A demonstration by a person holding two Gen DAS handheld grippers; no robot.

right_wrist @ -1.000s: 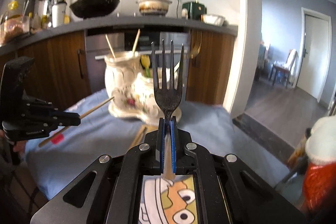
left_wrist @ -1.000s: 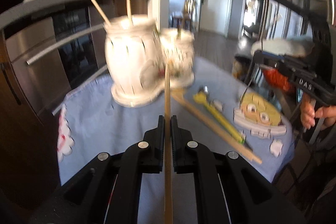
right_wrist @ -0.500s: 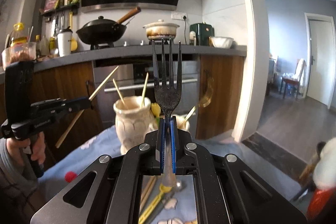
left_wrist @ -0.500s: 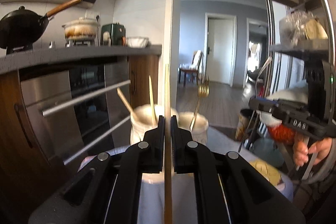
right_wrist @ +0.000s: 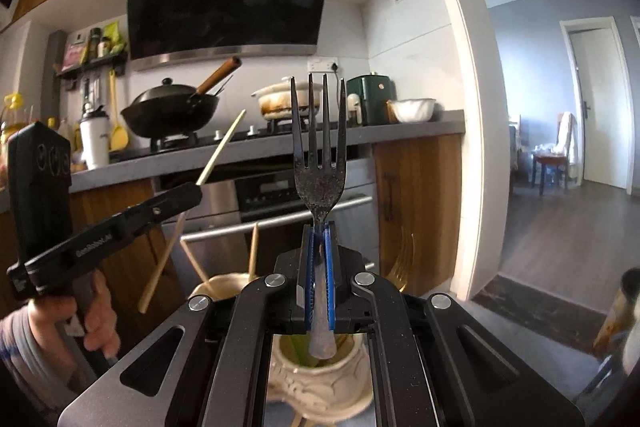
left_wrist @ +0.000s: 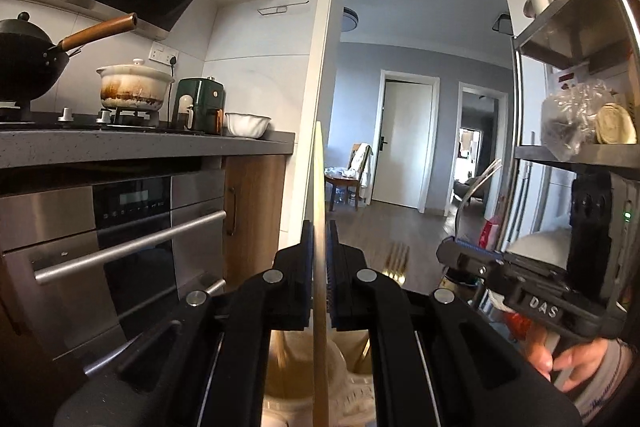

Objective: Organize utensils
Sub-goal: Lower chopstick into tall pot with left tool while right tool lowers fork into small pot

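Wooden chopstick (left_wrist: pixel 320 227) is clamped upright in left tongs (left_wrist: pixel 319 259); right tongs (right_wrist: pixel 319 267) grip black fork (right_wrist: pixel 319 163) (above cream holder (right_wrist: pixel 320 379), lower centre).

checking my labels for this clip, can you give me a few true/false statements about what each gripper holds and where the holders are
1. The right gripper is shut on a black fork with its tines pointing up. True.
2. The left gripper is open and holds nothing. False: it is shut on a wooden chopstick.
3. The fork's handle end hangs over the mouth of a white ceramic holder. True.
4. The wok on the stove has a wooden handle. True.
5. The taller holder beside it has nothing in it. False: wooden sticks stand in it.
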